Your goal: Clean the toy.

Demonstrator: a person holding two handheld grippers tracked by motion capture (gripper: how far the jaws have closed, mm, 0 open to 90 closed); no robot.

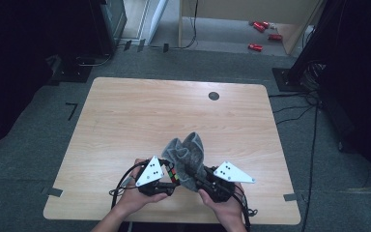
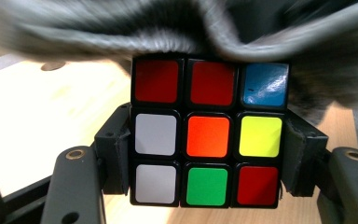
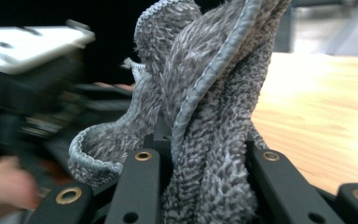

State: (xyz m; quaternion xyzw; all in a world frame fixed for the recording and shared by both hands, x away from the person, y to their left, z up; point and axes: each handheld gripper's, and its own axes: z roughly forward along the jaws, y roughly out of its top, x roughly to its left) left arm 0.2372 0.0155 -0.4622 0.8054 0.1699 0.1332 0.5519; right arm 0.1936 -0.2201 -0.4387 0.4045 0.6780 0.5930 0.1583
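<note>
A Rubik's cube (image 2: 207, 135) with red, orange, white, yellow, green and blue stickers sits clamped between the jaws of my left gripper (image 2: 207, 161), which is shut on its two sides. From above the cube (image 1: 173, 174) peeks out beside the left gripper (image 1: 170, 180) near the table's front edge. A grey fluffy cloth (image 3: 205, 116) is bunched upright in my right gripper (image 3: 205, 186), which is shut on it. The cloth (image 1: 186, 154) stands between the two grippers and drapes against the cube's far side, with my right gripper (image 1: 199, 181) at its base.
The wooden table (image 1: 140, 116) has a small dark round mark (image 1: 214, 95) near its far edge. Red objects (image 1: 261, 34) lie on the floor beyond the table. Cables (image 1: 299, 111) run along the floor at the right.
</note>
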